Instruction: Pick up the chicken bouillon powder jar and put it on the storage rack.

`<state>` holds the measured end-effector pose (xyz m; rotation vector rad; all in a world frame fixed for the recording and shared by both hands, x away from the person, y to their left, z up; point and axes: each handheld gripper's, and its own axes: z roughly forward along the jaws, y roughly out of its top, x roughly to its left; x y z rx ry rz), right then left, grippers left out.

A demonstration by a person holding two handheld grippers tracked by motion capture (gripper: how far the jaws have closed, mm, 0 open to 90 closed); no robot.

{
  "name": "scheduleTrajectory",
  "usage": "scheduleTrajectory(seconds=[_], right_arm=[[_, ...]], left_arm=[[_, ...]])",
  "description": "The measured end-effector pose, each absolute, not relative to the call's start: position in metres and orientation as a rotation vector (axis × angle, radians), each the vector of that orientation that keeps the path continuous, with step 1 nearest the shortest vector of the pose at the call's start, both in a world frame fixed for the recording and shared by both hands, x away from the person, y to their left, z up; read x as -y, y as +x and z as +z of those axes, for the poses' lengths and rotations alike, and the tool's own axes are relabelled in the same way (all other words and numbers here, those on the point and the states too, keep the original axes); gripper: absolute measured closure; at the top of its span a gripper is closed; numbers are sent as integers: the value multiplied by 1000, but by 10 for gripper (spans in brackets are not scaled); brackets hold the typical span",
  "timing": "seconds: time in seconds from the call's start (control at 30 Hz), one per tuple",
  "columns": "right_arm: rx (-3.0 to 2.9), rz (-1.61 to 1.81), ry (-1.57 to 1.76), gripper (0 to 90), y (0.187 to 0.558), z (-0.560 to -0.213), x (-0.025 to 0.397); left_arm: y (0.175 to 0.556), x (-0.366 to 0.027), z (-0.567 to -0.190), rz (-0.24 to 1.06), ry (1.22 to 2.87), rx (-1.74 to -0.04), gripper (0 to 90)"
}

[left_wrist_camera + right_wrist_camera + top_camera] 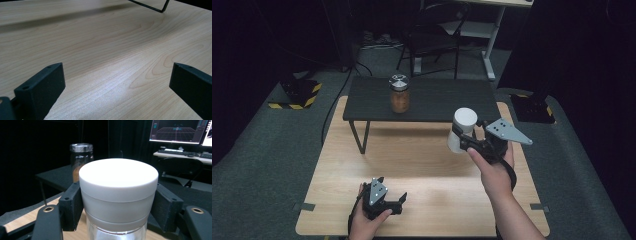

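one white-lidded jar (pixel 462 129) sits clamped upright in the right gripper (pixel 468 137), jaws pressed on either side just under its lid, held above the wooden surface (pixel 422 170) just in front of the low black shelf (pixel 432 100). the shelf lies ahead of this gripper, and the brown-filled jar (pixel 399 93) already standing on it is ahead and off to the left, well apart. the held jar's long axis is vertical, so a forward carry onto the shelf looks likely. the left gripper (pixel 393 202) rests low near the front edge, jaws spread and empty, much farther from the shelf.
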<state>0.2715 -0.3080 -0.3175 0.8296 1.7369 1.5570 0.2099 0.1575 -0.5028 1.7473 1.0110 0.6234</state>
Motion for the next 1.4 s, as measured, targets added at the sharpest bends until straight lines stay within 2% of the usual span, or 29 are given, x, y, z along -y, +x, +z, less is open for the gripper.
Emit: scheduleTrajectory(seconds=[0.67, 1.4], right_arm=[[-1687, 1516, 896, 335, 303, -285, 294], [-1669, 1447, 959, 335, 345, -274, 275]], left_arm=[[210, -160, -503, 619, 1743, -1006, 4], [210, -163, -504, 606, 1738, -1002, 4]])
